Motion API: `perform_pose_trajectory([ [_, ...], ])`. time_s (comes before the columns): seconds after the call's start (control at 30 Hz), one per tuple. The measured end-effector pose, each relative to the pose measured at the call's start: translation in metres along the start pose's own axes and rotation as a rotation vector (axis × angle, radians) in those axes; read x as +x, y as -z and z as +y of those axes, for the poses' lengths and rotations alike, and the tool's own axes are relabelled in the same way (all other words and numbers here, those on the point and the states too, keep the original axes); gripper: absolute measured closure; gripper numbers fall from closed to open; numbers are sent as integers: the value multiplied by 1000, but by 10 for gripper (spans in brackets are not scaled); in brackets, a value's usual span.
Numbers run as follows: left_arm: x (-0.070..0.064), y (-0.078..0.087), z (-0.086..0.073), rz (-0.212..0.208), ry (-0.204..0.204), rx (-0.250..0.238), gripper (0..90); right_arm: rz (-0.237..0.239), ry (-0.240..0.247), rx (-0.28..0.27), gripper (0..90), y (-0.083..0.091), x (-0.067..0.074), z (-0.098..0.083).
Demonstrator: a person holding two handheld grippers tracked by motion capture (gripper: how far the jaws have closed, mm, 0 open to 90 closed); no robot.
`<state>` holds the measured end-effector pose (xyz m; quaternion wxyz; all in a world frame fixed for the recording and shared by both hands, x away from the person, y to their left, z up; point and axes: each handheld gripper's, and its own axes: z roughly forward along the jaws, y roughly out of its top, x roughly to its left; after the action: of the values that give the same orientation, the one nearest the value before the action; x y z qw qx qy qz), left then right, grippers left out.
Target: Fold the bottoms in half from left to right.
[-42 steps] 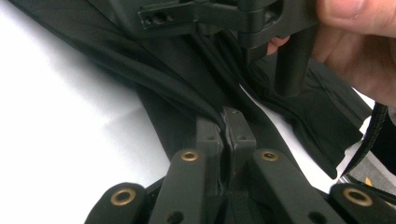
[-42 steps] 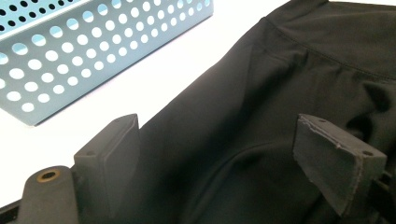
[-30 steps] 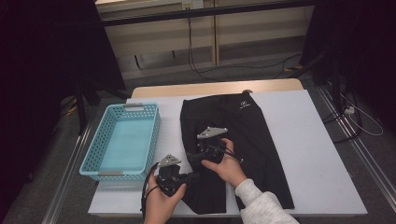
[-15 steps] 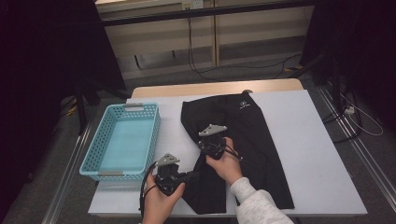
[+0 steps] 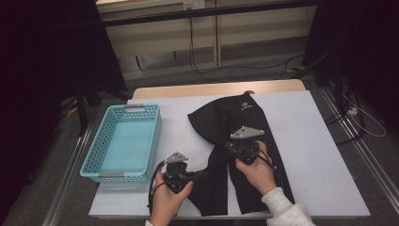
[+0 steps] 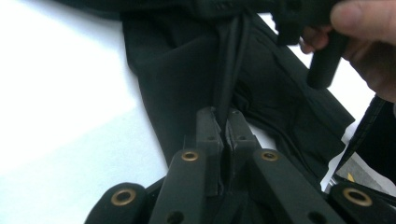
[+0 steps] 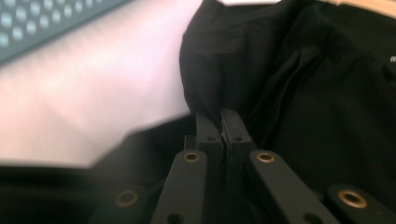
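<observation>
Black trousers point(image 5: 219, 117) with a small white logo lie on the white table point(image 5: 315, 141). My left gripper point(image 5: 200, 175) is shut on an edge of the cloth near the table's front. In the left gripper view its jaws point(image 6: 225, 122) pinch a thin fold of the trousers point(image 6: 177, 60), which runs taut toward the right hand. My right gripper point(image 5: 229, 149) is shut on the same edge farther back and to the right. The right gripper view has its jaws point(image 7: 221, 116) pressed on a ridge of the trousers point(image 7: 327, 93). A taut strip of cloth spans the two grippers.
A light blue mesh basket point(image 5: 157, 136) stands on the table's left, and its corner shows in the right gripper view point(image 7: 28, 23). Bare white table lies right of the trousers. Beyond the table's far edge are cables and a dark floor.
The right gripper has closed on the trousers' edge and moved back and to the right, pulling the cloth taut. The left hand has stayed in place.
</observation>
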<state>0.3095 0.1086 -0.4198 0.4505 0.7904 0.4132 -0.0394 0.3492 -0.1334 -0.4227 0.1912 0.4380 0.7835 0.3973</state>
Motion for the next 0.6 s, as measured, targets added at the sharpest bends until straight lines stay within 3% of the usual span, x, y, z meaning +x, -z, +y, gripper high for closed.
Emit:
perform_pose_trajectory([
  [0.13, 2, -4, -2, -1, 7, 18, 867, 8, 41, 60, 874, -2, 0, -13],
  [0.2, 3, -5, -2, 2, 6, 27, 866, 22, 61, 50, 802, -6, 3, -13],
  [0.37, 6, -5, -5, 6, 22, 31, 866, 3, 118, -5, 560, -25, 11, 6],
  [0.5, 7, -5, -6, 5, 23, 28, 865, 23, 126, -10, 481, -47, 16, 20],
  [0.57, 7, -5, -7, 5, 20, 36, 865, 26, 145, -6, 485, -57, 18, 26],
  [0.6, 8, -5, -7, 6, 22, 34, 865, 28, 132, 7, 480, -62, 18, 28],
])
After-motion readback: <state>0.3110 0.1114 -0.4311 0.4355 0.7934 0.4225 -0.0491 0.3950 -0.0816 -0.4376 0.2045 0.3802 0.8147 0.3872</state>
